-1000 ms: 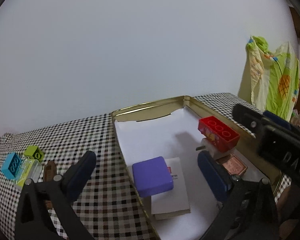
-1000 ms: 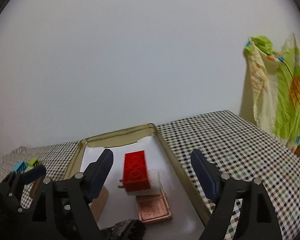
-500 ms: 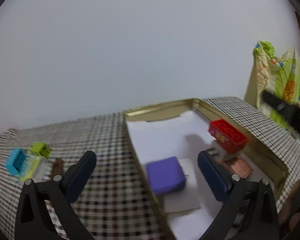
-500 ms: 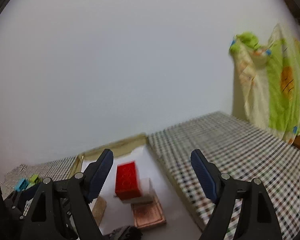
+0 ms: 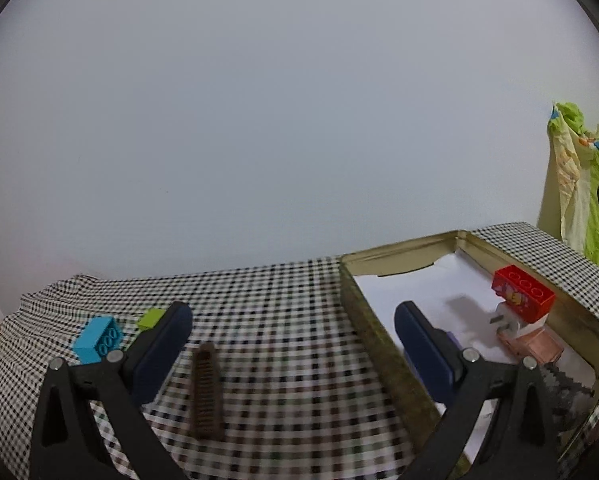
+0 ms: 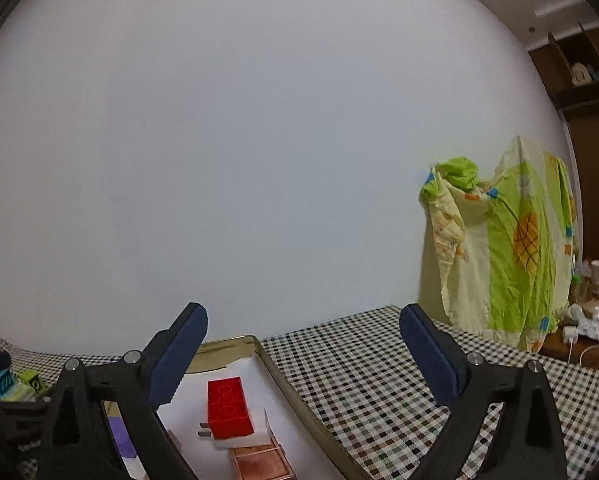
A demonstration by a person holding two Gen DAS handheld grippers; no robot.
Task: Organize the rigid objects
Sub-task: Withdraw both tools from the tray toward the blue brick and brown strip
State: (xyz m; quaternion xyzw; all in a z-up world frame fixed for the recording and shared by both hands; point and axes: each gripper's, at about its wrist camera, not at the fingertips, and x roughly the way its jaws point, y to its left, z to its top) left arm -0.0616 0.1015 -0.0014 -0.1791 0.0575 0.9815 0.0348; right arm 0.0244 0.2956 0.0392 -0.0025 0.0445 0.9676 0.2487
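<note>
Left wrist view: we see left gripper [image 5: 291, 344] gaping, nothing betw jaws, over checked cloth [image 5: 283, 312].
Right gripper [image 6: 301, 354]: jaws just opened wider, empty; we judge release done.
Red plastic stud brick [image 6: 229, 408]: in gold metal tin [image 5: 383, 360], atop white plug.
Outside tin: blue brick [image 5: 97, 338], brown comb [image 5: 207, 390].
Change vs 1 s ago: left view swung off tin toward cloth pieces.

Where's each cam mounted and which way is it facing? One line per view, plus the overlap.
Left wrist: on the left claw, looking forward and slightly down at the checked cloth, brown comb, blue brick; both fingers show, open.
Right wrist: on the right claw, facing about level at the wall and hanging patterned sheet; both fingers show, open.
Shared: gold tin holding the red brick.
</note>
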